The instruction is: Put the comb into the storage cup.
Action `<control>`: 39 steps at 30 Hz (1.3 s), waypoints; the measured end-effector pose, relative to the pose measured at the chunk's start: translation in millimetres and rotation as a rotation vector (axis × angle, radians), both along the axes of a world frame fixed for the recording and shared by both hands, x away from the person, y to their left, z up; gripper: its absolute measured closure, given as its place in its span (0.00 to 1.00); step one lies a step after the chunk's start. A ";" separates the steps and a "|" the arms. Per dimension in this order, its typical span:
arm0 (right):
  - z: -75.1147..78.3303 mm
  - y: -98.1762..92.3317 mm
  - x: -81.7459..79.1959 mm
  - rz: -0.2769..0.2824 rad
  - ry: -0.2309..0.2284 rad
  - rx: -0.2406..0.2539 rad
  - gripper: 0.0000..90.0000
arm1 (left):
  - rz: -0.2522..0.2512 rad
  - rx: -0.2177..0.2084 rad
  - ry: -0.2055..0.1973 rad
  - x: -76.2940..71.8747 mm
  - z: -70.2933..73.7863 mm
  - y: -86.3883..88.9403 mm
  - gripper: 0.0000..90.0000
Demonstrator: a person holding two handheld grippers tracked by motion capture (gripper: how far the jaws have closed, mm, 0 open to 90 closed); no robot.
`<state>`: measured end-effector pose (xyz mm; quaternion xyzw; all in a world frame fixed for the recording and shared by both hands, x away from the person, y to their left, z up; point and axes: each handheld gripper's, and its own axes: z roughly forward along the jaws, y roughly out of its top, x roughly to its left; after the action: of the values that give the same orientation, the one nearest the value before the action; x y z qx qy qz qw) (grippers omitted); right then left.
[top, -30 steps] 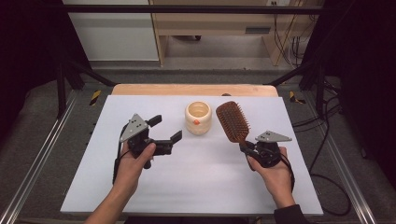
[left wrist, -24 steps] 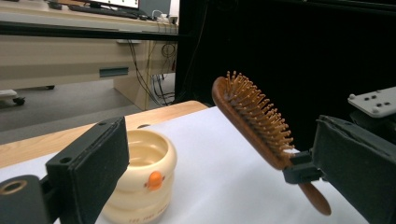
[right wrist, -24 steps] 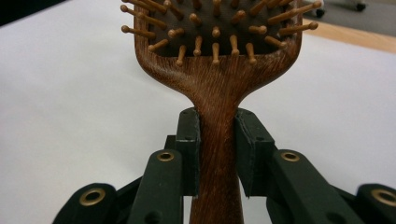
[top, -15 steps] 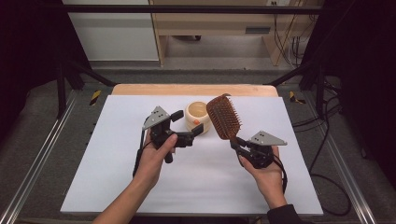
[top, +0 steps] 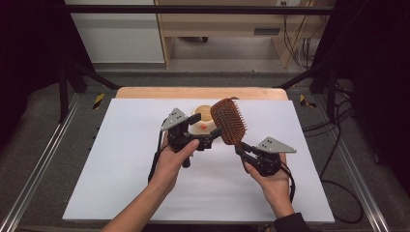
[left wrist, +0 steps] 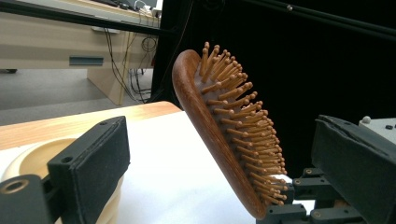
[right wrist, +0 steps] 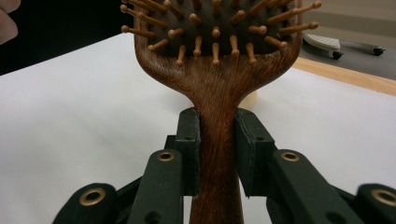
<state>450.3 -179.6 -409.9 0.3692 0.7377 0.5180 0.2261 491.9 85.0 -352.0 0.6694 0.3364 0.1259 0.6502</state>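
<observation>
One wooden paddle hairbrush (top: 228, 121), bristles of wooden pins, was held off the white table sheet (top: 121, 169), head raised and tilted. One right gripper (top: 245, 151) pinched its handle between both pads (right wrist: 189, 140), seen plainly in the right gripper view. One left gripper (top: 207, 133) had its two jaws spread wide, the brush head between them but untouched. One pale round wooden bowl (top: 202, 119) stood on the sheet just behind the left gripper. Two hands, two grey plates.
</observation>
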 end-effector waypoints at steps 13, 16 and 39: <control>2.8 2.5 -3.9 0.006 -0.030 0.022 0.81 | -0.020 -0.043 0.033 0.6 4.3 -9.4 0.06; 3.2 3.3 -5.2 0.002 -0.039 0.027 0.81 | -0.024 -0.060 0.045 1.8 4.3 -11.1 0.07; 0.6 15.8 -8.1 0.043 -0.061 0.013 0.81 | -0.035 -0.137 0.110 19.0 5.9 -19.8 0.31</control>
<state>442.2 -163.8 -409.2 0.3388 0.7348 0.5386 0.2352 510.9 65.1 -346.2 0.6351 0.3676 0.0541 0.6772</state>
